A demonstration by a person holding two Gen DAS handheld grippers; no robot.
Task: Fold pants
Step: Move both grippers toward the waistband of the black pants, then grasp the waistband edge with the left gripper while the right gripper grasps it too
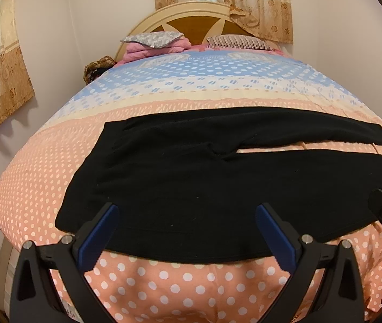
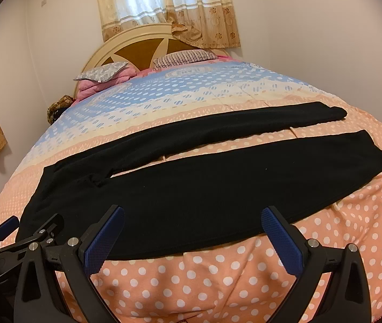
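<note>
Left gripper [image 1: 187,210]: black plastic frame, two angled arms with triangular cutouts, silver round screws [image 1: 66,239] at the pivots. Fingers [image 1: 274,231] faced with dark blue pads, finely knurled. Right gripper [image 2: 192,214]: same build, black arms, silver screws [image 2: 73,241], blue textured pads [image 2: 279,239]. Seen from the side in the other's camera, each shows a black jointed linkage with small silver fasteners and a blue pad at the tip. No cables or labels visible. No sleeve or hand in view.
</note>
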